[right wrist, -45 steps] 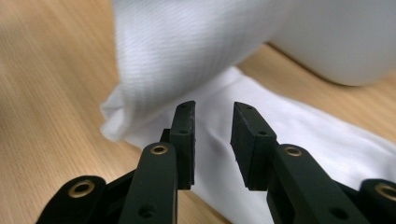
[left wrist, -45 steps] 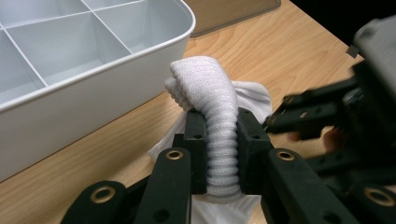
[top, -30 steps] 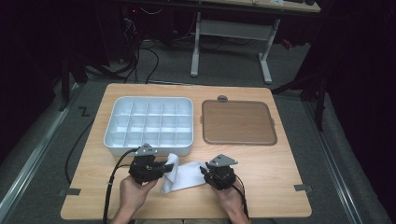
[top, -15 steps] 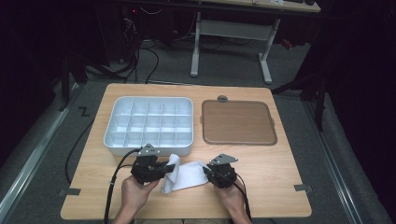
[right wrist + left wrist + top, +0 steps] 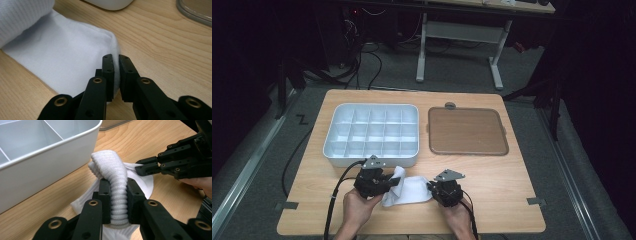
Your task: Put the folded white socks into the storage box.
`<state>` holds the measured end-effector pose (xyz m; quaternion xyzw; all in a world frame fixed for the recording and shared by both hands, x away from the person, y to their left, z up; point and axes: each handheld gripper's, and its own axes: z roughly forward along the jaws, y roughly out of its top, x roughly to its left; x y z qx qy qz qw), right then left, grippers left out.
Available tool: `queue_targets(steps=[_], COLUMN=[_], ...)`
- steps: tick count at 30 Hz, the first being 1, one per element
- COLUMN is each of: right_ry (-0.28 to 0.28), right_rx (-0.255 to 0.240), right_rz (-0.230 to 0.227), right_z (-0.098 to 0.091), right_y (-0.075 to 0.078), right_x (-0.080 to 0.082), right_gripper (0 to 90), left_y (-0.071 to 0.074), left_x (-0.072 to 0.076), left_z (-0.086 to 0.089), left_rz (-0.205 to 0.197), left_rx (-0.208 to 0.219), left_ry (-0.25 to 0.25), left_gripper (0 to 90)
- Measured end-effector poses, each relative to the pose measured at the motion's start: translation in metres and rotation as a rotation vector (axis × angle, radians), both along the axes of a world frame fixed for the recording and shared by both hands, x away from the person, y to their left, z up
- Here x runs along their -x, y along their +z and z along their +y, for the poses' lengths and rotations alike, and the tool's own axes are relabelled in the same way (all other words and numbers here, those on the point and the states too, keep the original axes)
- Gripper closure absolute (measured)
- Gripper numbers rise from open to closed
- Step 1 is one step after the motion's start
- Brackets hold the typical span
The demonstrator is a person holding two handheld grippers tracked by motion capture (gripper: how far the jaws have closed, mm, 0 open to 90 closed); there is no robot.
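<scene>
A white sock (image 5: 412, 191) lies on the wooden table near its front edge. Its ribbed cuff (image 5: 111, 167) stands up between the pads of my left gripper (image 5: 117, 192), which is shut on it. My right gripper (image 5: 116, 62) has just been closing its jaws, and they now pinch the smooth far end of the sock (image 5: 62, 57). In the high view the left gripper (image 5: 394, 182) holds the sock's left end and the right gripper (image 5: 430, 187) its right end. The left gripper view shows the right gripper (image 5: 140, 167) on the sock's edge.
A white tray with several compartments (image 5: 337, 145) stands just behind the sock, and its wall (image 5: 37, 170) is close to the left gripper. To the tray's right lies a brown flat tray (image 5: 467, 131). Bare wood stretches to the right of the right gripper.
The right gripper's jaws have closed onto the sock's right end. The left gripper keeps its grip on the cuff and has not moved.
</scene>
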<state>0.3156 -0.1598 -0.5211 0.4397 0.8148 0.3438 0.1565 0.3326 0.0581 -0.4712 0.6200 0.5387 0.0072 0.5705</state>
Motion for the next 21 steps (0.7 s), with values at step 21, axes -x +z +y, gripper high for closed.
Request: queue_targets(steps=[21], right_ry=[0.017], right_rx=[-0.006], right_rz=[-0.005], right_z=[0.013], right_y=[-0.001], right_x=[0.005], right_gripper=[84.5], left_y=[-0.008], left_x=[0.000], left_z=[-0.005], left_rz=[0.021], left_rx=[-0.021], left_ry=[-0.012], left_gripper=[77.3])
